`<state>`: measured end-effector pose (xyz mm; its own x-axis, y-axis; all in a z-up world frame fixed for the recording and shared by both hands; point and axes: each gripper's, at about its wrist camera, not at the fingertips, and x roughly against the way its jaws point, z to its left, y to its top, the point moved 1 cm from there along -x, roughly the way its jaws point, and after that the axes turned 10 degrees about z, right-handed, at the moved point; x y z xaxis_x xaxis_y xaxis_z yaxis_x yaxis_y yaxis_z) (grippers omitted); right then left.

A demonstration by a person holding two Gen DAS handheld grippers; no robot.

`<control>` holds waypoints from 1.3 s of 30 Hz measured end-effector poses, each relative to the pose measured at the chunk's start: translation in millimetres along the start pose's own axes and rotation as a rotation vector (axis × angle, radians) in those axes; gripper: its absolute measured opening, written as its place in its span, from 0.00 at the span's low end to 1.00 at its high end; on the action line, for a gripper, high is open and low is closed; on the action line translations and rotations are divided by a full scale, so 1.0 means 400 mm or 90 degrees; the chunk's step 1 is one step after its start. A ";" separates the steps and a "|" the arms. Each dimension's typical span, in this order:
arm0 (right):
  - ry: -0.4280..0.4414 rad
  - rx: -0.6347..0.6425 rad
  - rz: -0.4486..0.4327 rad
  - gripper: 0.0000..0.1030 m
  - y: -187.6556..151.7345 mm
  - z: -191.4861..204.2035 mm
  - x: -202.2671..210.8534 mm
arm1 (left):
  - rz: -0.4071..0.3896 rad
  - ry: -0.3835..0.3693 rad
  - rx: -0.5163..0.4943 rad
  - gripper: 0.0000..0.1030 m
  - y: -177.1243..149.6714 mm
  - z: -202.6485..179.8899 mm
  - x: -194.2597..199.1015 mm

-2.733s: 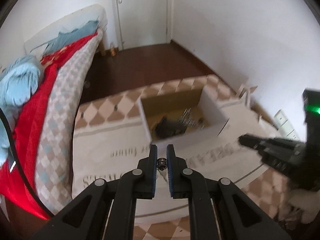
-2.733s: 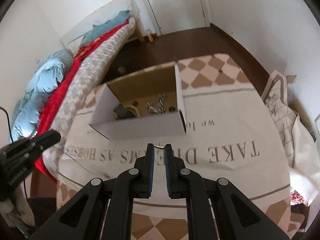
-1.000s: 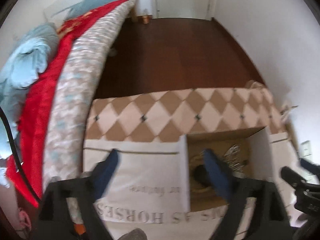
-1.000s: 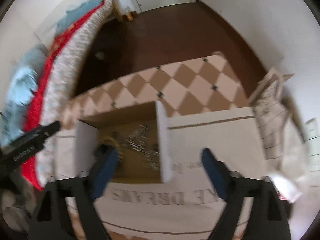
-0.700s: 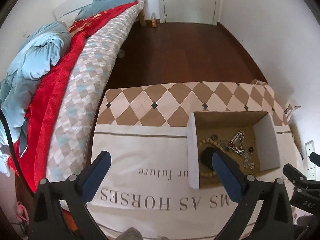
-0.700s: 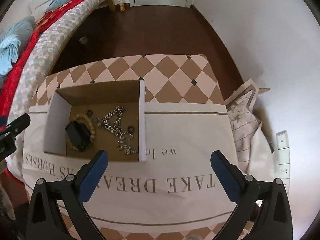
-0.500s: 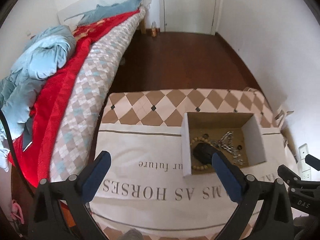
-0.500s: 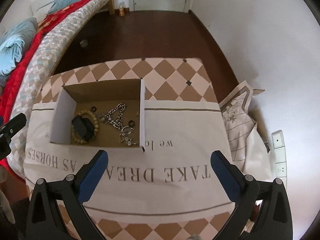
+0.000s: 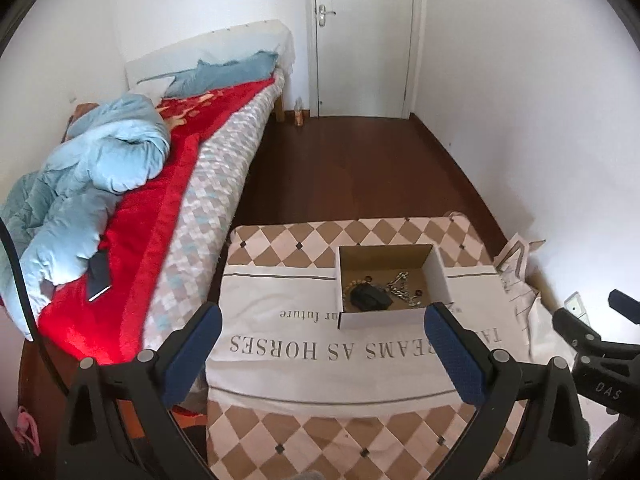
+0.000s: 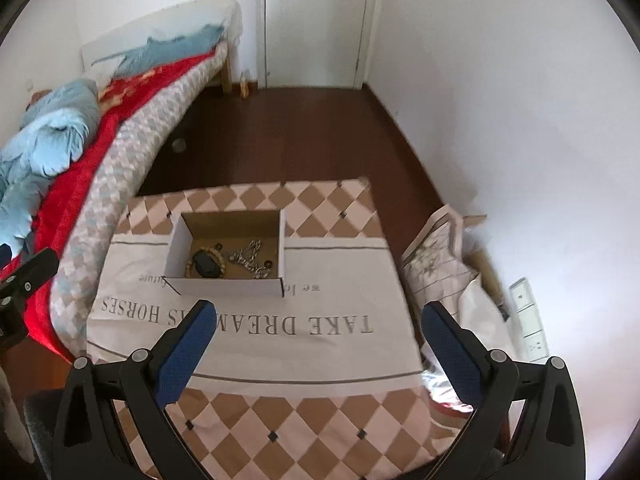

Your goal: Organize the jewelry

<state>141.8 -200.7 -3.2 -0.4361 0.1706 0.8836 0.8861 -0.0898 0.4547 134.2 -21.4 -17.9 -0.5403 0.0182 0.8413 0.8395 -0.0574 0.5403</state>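
Note:
A white cardboard box [image 9: 380, 319] [image 10: 228, 286] stands open on the cloth-covered table [image 9: 280, 344] [image 10: 340, 320]. Inside lie a silver chain [image 9: 398, 282] [image 10: 248, 258], a beaded bracelet [image 10: 220, 258] around a black item [image 9: 368, 296] [image 10: 205, 264], and small rings. My left gripper [image 9: 320, 344] is wide open and empty, held high and back from the table. My right gripper [image 10: 320, 340] is also wide open and empty, well above the table's near side. The right gripper's body shows at the left wrist view's right edge [image 9: 592, 348].
A bed [image 9: 140, 208] with a red blanket and blue duvet lies left of the table. Dark wooden floor [image 9: 348, 168] runs to a white door [image 9: 360, 36]. A white wall is on the right. Bags [image 10: 448, 264] sit by the table's right side.
Both grippers, shut low near the box 2.7 s ago, opened wide and pulled up and back. The left gripper's small metal piece is gone from its fingers. The box now looks smaller and farther.

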 end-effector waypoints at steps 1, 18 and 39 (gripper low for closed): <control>-0.005 0.000 -0.015 1.00 -0.008 -0.007 0.039 | -0.003 -0.001 -0.001 1.00 -0.005 0.000 0.019; 0.001 0.030 -0.104 1.00 -0.080 -0.009 0.361 | -0.012 -0.025 0.029 1.00 -0.071 -0.005 0.272; -0.002 0.031 -0.053 1.00 0.058 -0.024 0.255 | -0.019 0.028 0.014 1.00 0.057 -0.043 0.195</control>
<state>116.3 -194.9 98.4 -0.5078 0.1785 0.8428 0.8536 -0.0277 0.5202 110.4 -38.5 59.7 -0.5670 -0.0243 0.8234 0.8236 -0.0349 0.5661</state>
